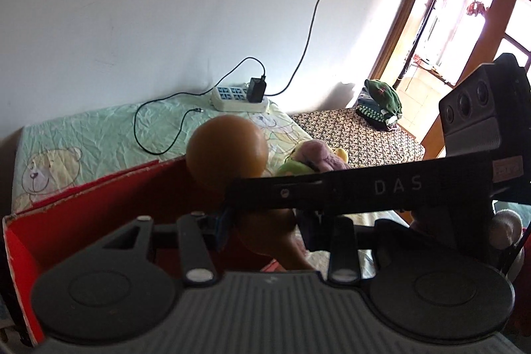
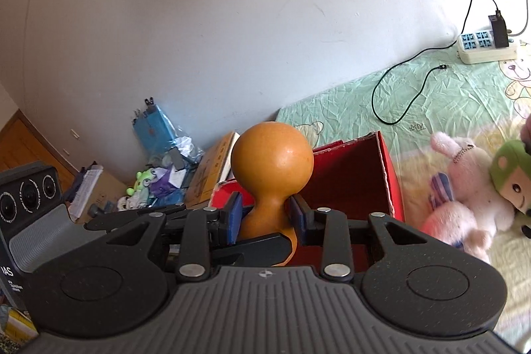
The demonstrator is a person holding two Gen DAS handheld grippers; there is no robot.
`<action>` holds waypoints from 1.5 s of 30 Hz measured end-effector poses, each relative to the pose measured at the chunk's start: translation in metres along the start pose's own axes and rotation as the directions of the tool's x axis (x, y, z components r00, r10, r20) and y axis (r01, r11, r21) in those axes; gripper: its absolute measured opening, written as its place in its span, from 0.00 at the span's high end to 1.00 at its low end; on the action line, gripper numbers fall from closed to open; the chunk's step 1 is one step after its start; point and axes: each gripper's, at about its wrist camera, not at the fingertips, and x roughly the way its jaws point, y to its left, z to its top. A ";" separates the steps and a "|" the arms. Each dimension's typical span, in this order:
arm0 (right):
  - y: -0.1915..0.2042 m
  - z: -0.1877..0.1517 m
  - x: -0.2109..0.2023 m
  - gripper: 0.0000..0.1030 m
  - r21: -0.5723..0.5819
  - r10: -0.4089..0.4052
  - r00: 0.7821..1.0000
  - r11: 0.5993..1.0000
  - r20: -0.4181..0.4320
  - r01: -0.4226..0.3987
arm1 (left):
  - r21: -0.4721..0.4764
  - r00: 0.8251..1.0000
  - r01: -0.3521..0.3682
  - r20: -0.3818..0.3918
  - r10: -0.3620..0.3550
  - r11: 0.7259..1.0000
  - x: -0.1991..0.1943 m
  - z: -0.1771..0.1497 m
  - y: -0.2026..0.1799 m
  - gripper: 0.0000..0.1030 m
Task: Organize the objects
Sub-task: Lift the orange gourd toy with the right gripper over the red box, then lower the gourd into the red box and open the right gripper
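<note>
While the right claw [image 2: 264, 216] pinches the narrow waist of an orange-brown gourd [image 2: 272, 161], its blue-padded fingers [image 2: 234, 216] press against both sides of the neck, low in the centre of the right wrist view. The gourd stands upright, its round top above the fingers and its lower bulb partly hidden behind the claw's linkage. Just behind it sits an open red cardboard box [image 2: 351, 184], whose walls rise to the right of the gourd.

From the left wrist view the same gourd [image 1: 227, 151] shows at centre frame, in front of the red box [image 1: 83, 211] that fills the lower left. The right gripper's black body crosses that frame from centre to right and hides the tips of the left claw [image 1: 265, 231]; whether it is spread or pressed together cannot be told.

At the right edge of the right wrist view, a pink plush rabbit [image 2: 464, 191] lies on the bed [image 2: 348, 108], touching a green-hooded plush doll [image 2: 511, 175]. A white power strip [image 2: 486, 47] with a black charger plugged in rests on the bed at the upper right, its cable looping across the green teddy-bear sheet. Clutter with a blue bag [image 2: 159, 128] lies on the floor at centre left
</note>
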 end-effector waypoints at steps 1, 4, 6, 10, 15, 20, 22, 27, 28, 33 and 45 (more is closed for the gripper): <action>-0.001 0.000 0.008 0.66 0.003 -0.009 1.000 1.000 -0.010 0.009 | -0.010 1.000 -0.005 -0.009 0.005 1.000 0.006 -0.005 0.005 0.66; -0.005 -0.002 0.031 0.67 -0.025 -0.045 0.998 0.999 -0.047 0.044 | -0.055 0.999 -0.011 -0.036 0.009 0.998 0.026 -0.015 0.024 0.66; -0.009 -0.003 0.045 0.68 -0.047 -0.073 0.994 0.997 -0.078 0.069 | -0.096 0.998 -0.003 -0.057 -0.003 0.995 0.041 -0.022 0.035 0.66; -0.021 -0.008 0.068 0.69 -0.074 -0.111 0.985 0.992 -0.130 0.102 | -0.136 0.996 -0.015 -0.094 0.002 0.991 0.063 -0.032 0.049 0.66; -0.030 -0.009 0.086 0.71 -0.122 -0.139 0.976 0.985 -0.169 0.120 | -0.154 0.990 -0.043 -0.138 0.022 0.987 0.087 -0.033 0.060 0.66; -0.038 -0.006 0.100 0.72 -0.151 -0.166 0.965 0.979 -0.203 0.136 | -0.171 0.983 -0.055 -0.181 0.023 0.984 0.109 -0.034 0.066 0.64; -0.041 -0.007 0.105 0.72 -0.170 -0.189 0.959 0.973 -0.211 0.155 | -0.181 0.979 -0.058 -0.201 0.021 0.982 0.116 -0.037 0.067 0.65; -0.033 -0.010 0.114 0.83 -0.297 -0.301 0.939 0.923 -0.164 0.244 | -0.181 0.967 -0.102 -0.250 0.055 0.978 0.128 -0.041 0.070 0.65; -0.031 -0.011 0.115 0.83 -0.328 -0.327 0.933 0.907 -0.151 0.264 | -0.182 0.964 -0.111 -0.260 0.061 0.977 0.129 -0.043 0.072 0.65; -0.025 -0.018 0.118 0.77 -0.386 -0.362 0.924 0.876 -0.126 0.290 | -0.153 0.955 -0.179 -0.265 0.135 0.972 0.116 -0.048 0.075 0.64; -0.044 -0.008 0.104 0.79 -0.203 -0.259 0.956 0.952 -0.137 0.229 | -0.097 0.867 -0.469 -0.242 0.437 0.878 0.075 -0.053 0.103 0.59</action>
